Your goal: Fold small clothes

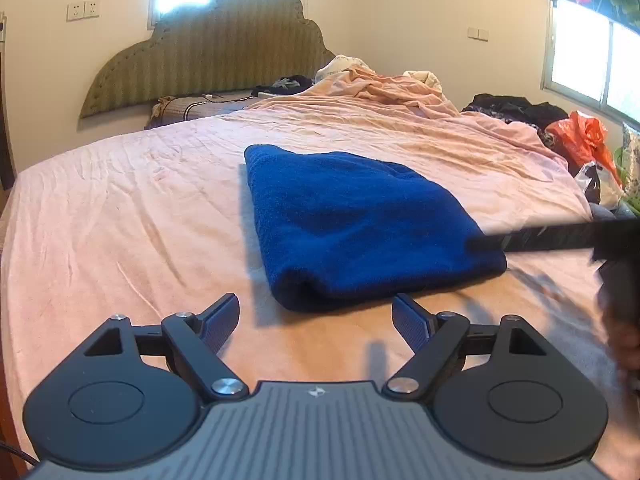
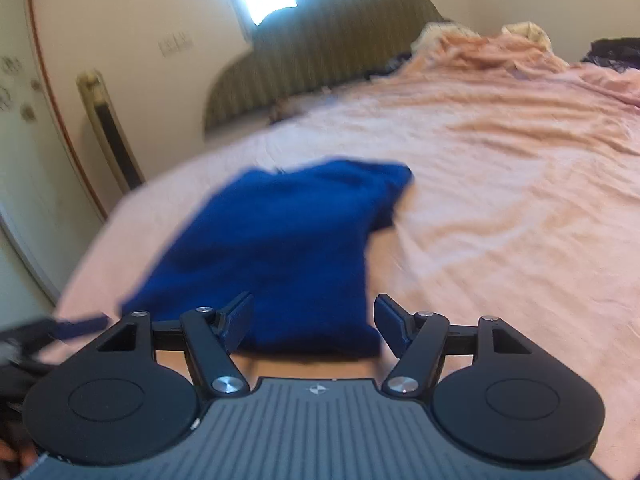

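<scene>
Left wrist: folded blue cloth (image 1: 360, 224) on bed (image 1: 120, 216), left tongs (image 1: 316, 320) agape.

A blue cloth (image 1: 360, 220) of nubby, matt terry lies at frame centre on a bed (image 1: 120, 220) sheeted in wrinkled pink cotton; the left gripper (image 1: 316, 320) shows matt black plastic, ribbed fingers (image 1: 218, 326) and bright metal screws.

Left gripper (image 1: 316, 322): your jaws stand wide apart, empty, pointing level ahead.
Right gripper (image 2: 314, 326): your jaws stand wide apart, nothing between them, tilted slightly down; view blurred.
</scene>
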A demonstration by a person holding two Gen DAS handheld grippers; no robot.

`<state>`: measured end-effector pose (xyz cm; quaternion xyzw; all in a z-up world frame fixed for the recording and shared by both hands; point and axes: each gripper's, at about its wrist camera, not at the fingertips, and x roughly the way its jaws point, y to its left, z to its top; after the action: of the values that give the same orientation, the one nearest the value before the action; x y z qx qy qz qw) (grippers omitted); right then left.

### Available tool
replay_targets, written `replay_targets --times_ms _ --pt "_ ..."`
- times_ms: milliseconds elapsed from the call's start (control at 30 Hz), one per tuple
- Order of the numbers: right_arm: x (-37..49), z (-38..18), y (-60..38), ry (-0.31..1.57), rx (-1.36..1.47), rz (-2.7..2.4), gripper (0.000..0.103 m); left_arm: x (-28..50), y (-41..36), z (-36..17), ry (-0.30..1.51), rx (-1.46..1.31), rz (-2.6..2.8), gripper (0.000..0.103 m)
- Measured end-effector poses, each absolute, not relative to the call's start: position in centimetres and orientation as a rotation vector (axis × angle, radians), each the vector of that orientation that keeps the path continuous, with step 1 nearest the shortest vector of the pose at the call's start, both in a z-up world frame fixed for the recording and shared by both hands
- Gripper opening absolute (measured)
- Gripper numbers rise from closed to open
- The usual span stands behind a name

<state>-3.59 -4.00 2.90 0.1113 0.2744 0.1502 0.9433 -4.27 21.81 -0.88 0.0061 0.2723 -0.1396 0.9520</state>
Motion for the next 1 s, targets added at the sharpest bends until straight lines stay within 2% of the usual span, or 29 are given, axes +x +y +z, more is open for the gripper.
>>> replay_targets --times_ms 67,167,233,367,433,467,500,1000 --pt "-4.0 3.5 -2.7 0.526 0.184 0.329 0.081 -3.9 21.3 -1.3 0.579 0.03 -0.271 0.084" --pt "-2.4 2.5 -1.2 0.604 0.168 0.359 0.082 -3.2 20.4 -2.1 0.641 0.074 -0.248 0.084" --pt "-0.9 0.8 -0.9 0.698 0.161 0.335 0.079 -3.2 20.5 -2.3 0.655 0.061 -0.248 0.089" --pt "-2.7 1.2 -1.2 0.655 0.129 0.262 0.081 -3.5 20.7 -2.6 0.658 0.056 -0.253 0.094" --pt "-3.9 1.3 -1.3 0.635 0.094 0.198 0.091 -3.3 20.3 -2.8 0.669 0.075 -0.252 0.101" --pt "-4.0 0.9 -1.3 0.641 0.064 0.149 0.101 -3.1 19.8 -2.8 0.68 0.098 -0.251 0.103" --pt "-4.0 0.4 -1.2 0.661 0.041 0.114 0.103 -2.9 19.5 -2.9 0.686 0.117 -0.247 0.103" --pt "-2.7 -1.2 0.2 0.699 0.012 -0.018 0.103 -2.1 19.1 -2.7 0.693 0.016 -0.039 0.103"
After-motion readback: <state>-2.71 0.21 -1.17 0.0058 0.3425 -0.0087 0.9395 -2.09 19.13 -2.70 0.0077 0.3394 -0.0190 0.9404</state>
